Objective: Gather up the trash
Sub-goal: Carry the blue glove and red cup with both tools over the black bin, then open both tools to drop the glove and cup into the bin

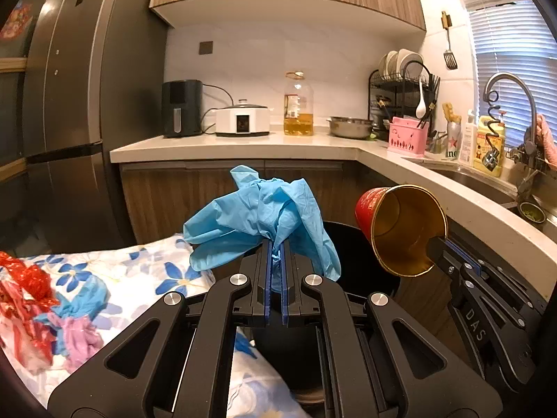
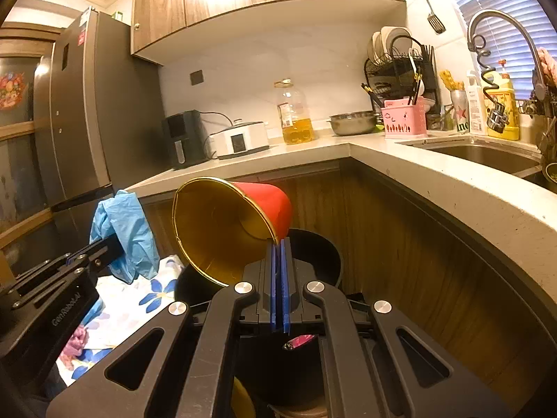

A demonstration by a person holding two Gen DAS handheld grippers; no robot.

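Observation:
My left gripper (image 1: 277, 244) is shut on a crumpled blue glove (image 1: 257, 216) and holds it over the near rim of a black trash bin (image 1: 355, 244). My right gripper (image 2: 280, 242) is shut on the rim of a red paper cup (image 2: 226, 230) with a gold inside, tilted on its side above the same bin (image 2: 316, 250). The cup (image 1: 400, 226) and right gripper (image 1: 438, 244) show at the right of the left wrist view. The glove (image 2: 122, 233) and left gripper (image 2: 111, 244) show at the left of the right wrist view.
A floral cloth (image 1: 115, 278) left of the bin carries red, blue and pink scraps (image 1: 41, 310). An L-shaped counter (image 1: 243, 146) wraps behind and to the right, with appliances, an oil bottle (image 1: 298, 108) and a sink (image 2: 487, 153). A fridge (image 1: 87, 104) stands at left.

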